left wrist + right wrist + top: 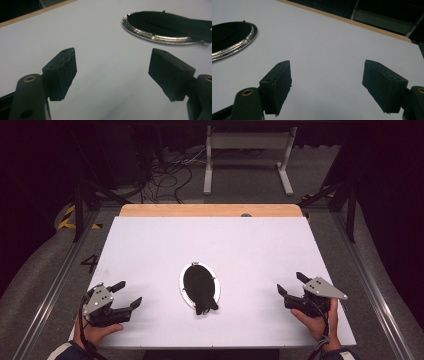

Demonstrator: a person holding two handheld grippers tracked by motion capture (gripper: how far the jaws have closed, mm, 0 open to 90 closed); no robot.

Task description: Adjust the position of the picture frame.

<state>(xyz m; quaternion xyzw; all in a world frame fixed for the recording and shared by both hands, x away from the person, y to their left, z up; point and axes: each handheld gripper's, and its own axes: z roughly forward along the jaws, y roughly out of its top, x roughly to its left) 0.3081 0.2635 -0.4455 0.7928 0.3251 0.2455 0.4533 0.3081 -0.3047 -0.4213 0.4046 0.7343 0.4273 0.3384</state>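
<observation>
Here, a white table [150, 245] carries one thing near its centre, slightly toward the person's edge: an oval silver-rimmed dish [199, 285] with a black cloth-like object [200, 287] lying in it, one end spilling over the rim at about 6 o'clock. What the black thing is exactly I cannot tell; its surface reads as fuzzy fabric in the left gripper view [172, 23]. The left gripper [124, 294] sits at about 8 o'clock from the dish, low over the table, jaws spread wide with nothing between them; the left gripper view confirms bare table between the pads. The right gripper [291, 283] sits at about 3 to 4 o'clock from the dish, likewise wide open and empty, jaws pointing toward the dish. Both are well apart from it. In the right gripper view the rim of the dish [235, 48] lies off at 10 o'clock. Judgement: the step in hand looks like an approach to the dish or its contents. To do it well, one gripper should likely steady the metal rim while the other takes the overhanging end of the cloth at 6 o'clock, since that part is clear of the rim and easiest to pinch. The thin rim may slip under a shallow grip. Around: a wooden strip [210, 210] along the far table edge, cables [170, 177] and a white frame [247, 155] on the floor beyond at 12 o'clock. Nothing stands between either gripper and the dish.
</observation>
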